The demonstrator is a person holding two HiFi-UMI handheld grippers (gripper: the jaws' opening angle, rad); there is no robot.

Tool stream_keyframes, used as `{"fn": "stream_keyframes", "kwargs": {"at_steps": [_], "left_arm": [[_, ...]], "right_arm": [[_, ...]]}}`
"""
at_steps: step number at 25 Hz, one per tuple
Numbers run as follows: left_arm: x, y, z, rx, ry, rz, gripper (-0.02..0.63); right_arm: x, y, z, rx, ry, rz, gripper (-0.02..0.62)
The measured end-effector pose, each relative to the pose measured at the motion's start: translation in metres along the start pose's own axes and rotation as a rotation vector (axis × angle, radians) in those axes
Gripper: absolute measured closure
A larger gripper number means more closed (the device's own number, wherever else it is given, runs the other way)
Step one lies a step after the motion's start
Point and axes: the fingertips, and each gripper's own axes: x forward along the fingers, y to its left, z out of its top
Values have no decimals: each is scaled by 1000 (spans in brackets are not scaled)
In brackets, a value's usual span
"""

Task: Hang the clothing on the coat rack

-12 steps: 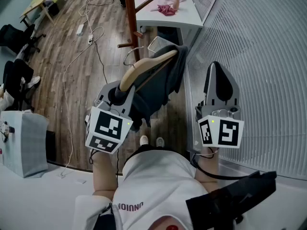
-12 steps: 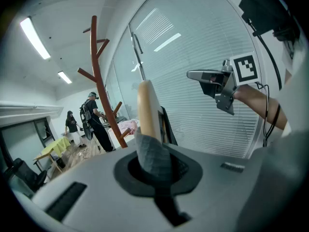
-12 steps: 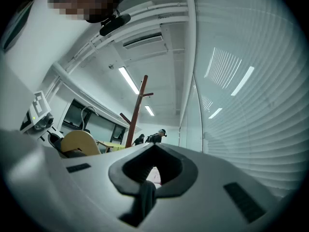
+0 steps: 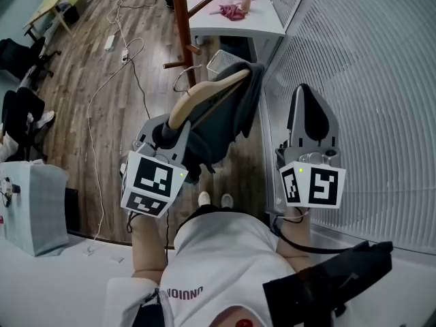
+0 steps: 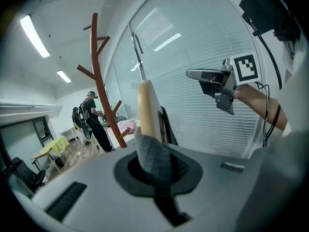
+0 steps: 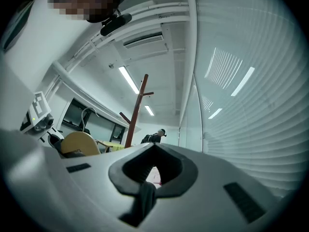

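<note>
A wooden hanger with a dark grey garment draped over it sticks up out of my left gripper, which is shut on the hanger's end. In the left gripper view the hanger and a fold of grey garment rise from between the jaws. The red-brown coat rack stands just beyond the hanger, apart from it; its trunk and pegs show at the left. My right gripper is shut and empty, held by the blinds to the right of the garment.
A white table carrying pink clothes stands behind the rack, with a wire basket under it. Cables trail over the wood floor. A window wall with blinds runs along the right. A person stands far off by the rack.
Almost nothing: the head view has drifted slightly, and both grippers and the hanger keep their places.
</note>
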Motion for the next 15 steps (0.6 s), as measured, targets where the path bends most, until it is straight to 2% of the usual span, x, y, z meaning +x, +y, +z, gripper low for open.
{"fn": "stream_keyframes", "kwargs": {"at_steps": [7, 15], "left_arm": [[8, 5, -6, -3, 6, -23, 586], [44, 15, -19, 23, 26, -87, 586]], "right_arm": [[7, 5, -6, 31, 0, -7, 575], [17, 3, -25, 34, -15, -69, 575]]}}
